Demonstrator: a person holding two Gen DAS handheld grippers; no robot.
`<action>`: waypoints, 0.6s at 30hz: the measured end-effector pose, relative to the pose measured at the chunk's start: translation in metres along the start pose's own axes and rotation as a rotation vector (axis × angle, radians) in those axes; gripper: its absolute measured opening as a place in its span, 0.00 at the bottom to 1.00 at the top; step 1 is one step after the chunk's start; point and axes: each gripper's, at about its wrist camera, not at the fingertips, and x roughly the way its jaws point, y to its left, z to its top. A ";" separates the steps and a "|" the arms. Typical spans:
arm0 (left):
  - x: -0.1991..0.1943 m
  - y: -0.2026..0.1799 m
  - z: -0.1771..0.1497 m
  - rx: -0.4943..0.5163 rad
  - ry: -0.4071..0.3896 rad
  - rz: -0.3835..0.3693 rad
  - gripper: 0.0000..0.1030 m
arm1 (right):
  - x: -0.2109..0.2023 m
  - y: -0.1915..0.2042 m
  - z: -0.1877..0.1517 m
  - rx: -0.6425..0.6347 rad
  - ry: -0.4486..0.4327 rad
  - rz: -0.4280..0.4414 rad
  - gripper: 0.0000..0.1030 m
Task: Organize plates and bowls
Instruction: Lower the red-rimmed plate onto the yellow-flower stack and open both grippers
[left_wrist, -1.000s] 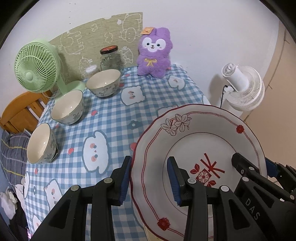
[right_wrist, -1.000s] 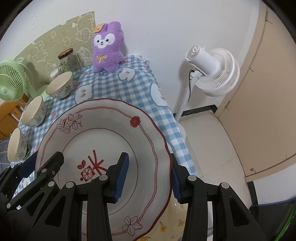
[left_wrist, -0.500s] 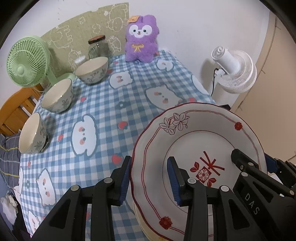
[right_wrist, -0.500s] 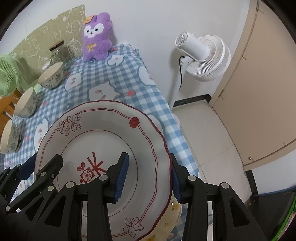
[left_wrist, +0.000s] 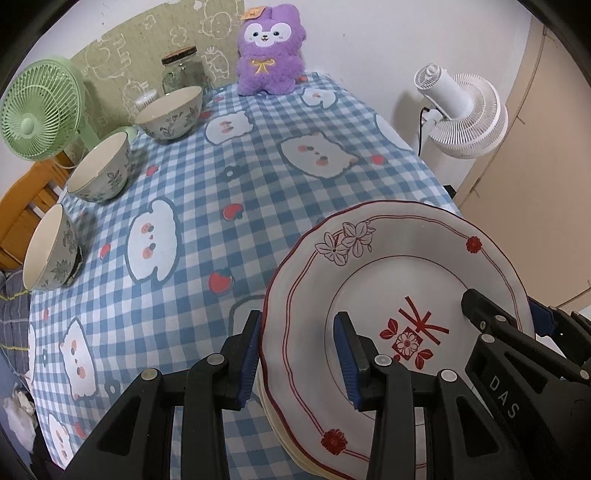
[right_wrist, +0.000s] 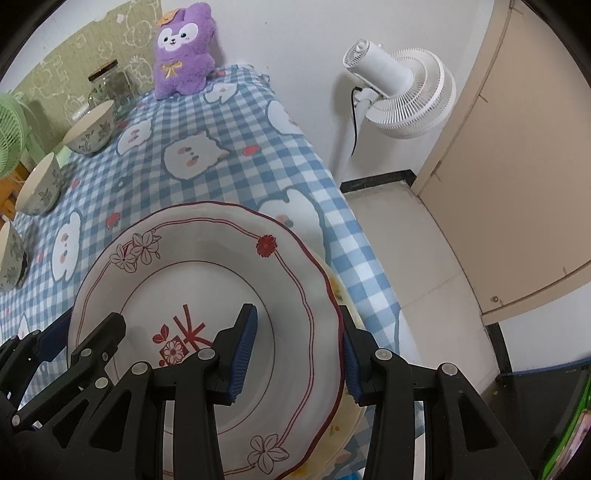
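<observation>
Gripping opposite edges of the red-rimmed plate, both tools angle steeply down toward the checked tablecloth. The left gripper is clamped on the plate's left rim at the lower centre of its frame; the right gripper is clamped on the right rim, lower centre of its view. The plate fills the lower right of the left view, directly over a yellow-patterned plate beneath. Three bowls line the upper left.

Bare tablecloth mid-table; three bowls along its left edge.
</observation>
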 end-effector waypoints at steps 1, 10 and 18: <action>0.001 0.000 -0.002 -0.004 0.004 -0.003 0.37 | 0.001 0.000 -0.002 0.000 0.005 -0.002 0.44; 0.003 -0.004 -0.010 0.009 0.006 0.006 0.37 | 0.002 -0.001 -0.007 0.003 0.014 -0.008 0.44; 0.002 -0.010 -0.014 0.026 -0.013 0.018 0.38 | 0.001 -0.005 -0.010 0.001 0.013 -0.020 0.44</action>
